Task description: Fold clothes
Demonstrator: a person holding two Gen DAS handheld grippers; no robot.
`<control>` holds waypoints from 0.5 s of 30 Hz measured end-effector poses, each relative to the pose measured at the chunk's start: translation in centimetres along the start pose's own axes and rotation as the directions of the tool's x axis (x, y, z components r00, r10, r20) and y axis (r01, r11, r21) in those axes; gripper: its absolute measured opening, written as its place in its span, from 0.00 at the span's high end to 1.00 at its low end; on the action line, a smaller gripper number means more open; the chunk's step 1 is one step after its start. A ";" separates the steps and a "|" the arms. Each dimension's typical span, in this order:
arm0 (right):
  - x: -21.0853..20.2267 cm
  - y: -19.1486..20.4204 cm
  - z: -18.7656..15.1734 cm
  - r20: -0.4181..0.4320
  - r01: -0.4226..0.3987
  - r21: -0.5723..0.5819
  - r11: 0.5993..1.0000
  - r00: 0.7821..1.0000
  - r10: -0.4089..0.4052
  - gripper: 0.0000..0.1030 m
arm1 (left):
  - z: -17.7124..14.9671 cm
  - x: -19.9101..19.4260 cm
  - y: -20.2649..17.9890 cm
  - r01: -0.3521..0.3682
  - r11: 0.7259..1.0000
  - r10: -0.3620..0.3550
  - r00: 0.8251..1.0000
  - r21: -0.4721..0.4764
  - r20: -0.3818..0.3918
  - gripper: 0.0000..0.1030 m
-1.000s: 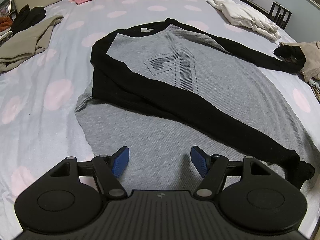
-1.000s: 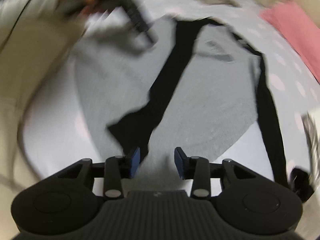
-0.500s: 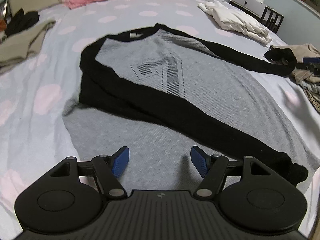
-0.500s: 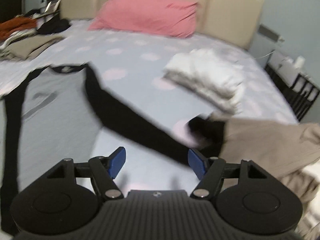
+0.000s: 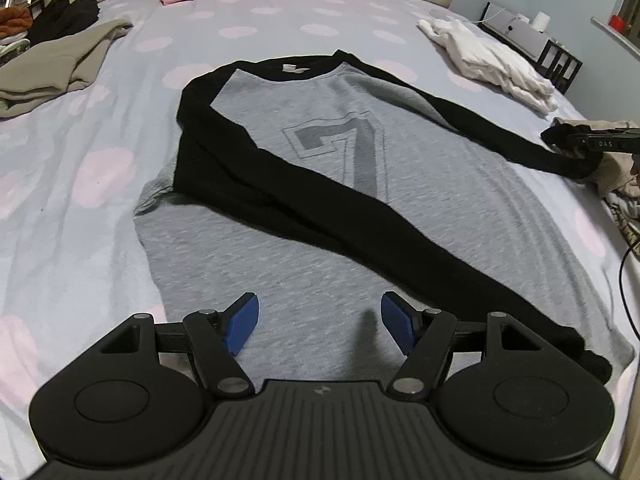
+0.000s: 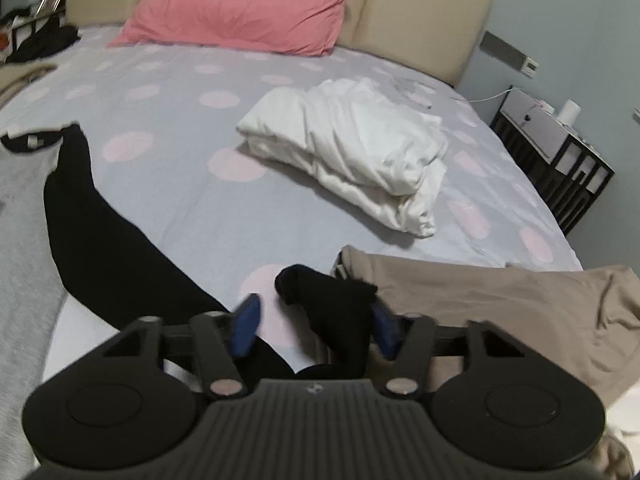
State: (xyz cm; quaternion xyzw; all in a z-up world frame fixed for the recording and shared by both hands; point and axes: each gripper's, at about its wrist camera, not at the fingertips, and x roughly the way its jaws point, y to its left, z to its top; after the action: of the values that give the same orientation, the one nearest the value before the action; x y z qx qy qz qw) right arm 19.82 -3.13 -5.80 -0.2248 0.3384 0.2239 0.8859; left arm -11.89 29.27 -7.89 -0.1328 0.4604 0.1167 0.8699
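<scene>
A grey long-sleeve shirt (image 5: 320, 184) with black sleeves and a "7" print lies flat on the bed. One black sleeve (image 5: 304, 216) is folded diagonally across its front. The other sleeve (image 5: 480, 136) stretches out to the right. My left gripper (image 5: 320, 320) hovers open above the shirt's hem, holding nothing. My right gripper (image 6: 314, 320) is at that outstretched sleeve's cuff (image 6: 336, 300); its jaws are closing with the cuff between them. The right pad touches the cloth, while a gap shows at the left pad. In the left wrist view the right gripper (image 5: 600, 144) appears at the cuff.
A beige garment (image 6: 500, 300) lies just right of the cuff. A white clothing pile (image 6: 352, 152) sits beyond it and a pink pillow (image 6: 240, 8) rests against the headboard. An olive garment (image 5: 52, 68) lies at the bed's left side. A black bedside shelf (image 6: 560, 152) stands at the right.
The right gripper swung from over the shirt's body to the outstretched sleeve's cuff, and its jaws now straddle the cuff. The left gripper has stayed over the hem, still open.
</scene>
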 end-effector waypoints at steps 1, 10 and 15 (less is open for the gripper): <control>0.4 0.1 0.0 -0.007 0.000 -0.013 1.000 1.000 0.000 0.62 | 0.0 0.0 0.0 -0.001 1.000 0.001 1.000 0.003 0.001 0.35; -1.6 -0.7 0.3 0.099 -0.042 0.058 0.997 0.994 0.036 0.88 | -0.1 0.0 -0.3 -0.002 1.000 0.002 1.000 0.017 -0.003 0.35; -5.2 0.4 2.3 0.211 -0.110 0.057 0.992 0.973 0.096 0.88 | 0.0 -0.7 0.1 -0.002 1.000 0.002 1.000 0.003 0.008 0.35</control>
State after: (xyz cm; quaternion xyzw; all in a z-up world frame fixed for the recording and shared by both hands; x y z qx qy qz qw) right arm 17.29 -2.79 -0.70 -0.1518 0.2628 0.2801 0.9107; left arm -12.34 29.32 -7.34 -0.1306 0.4571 0.1176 0.8719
